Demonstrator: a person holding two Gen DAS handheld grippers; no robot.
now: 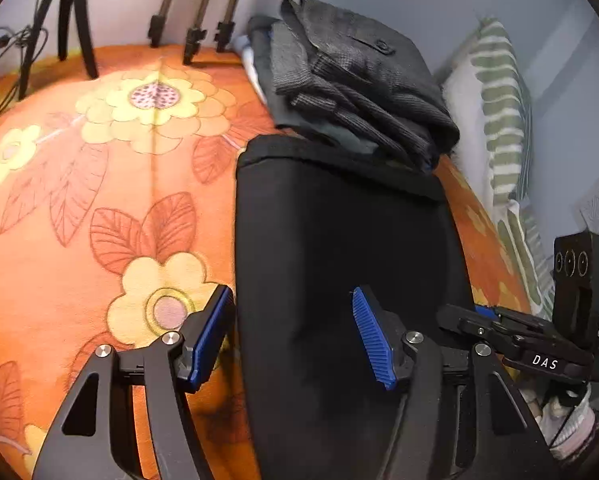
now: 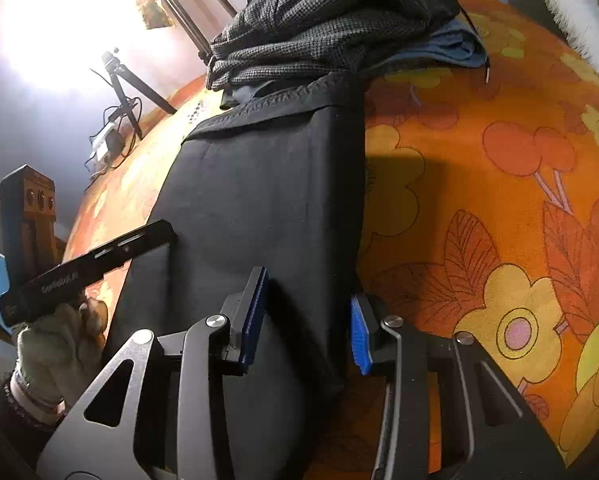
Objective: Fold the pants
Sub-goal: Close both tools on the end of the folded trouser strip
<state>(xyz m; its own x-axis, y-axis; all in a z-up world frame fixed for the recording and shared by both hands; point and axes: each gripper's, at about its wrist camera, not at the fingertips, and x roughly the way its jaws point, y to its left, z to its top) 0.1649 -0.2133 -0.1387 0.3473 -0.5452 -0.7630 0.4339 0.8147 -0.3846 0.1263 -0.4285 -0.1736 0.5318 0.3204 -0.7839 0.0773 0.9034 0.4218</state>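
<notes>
Black pants lie folded lengthwise in a long strip on the orange flowered bed cover, running away from me; they also show in the right wrist view, with the stitched hem at the far end. My left gripper is open, its blue pads straddling the strip's left edge near its close end. My right gripper is open, its blue pads straddling the strip's right edge. Nothing is gripped. The right gripper also shows at the right of the left wrist view.
A pile of folded grey and dark clothes sits just past the far end of the pants, seen too in the right wrist view. A striped pillow leans on the wall at right. Tripod legs stand at the back.
</notes>
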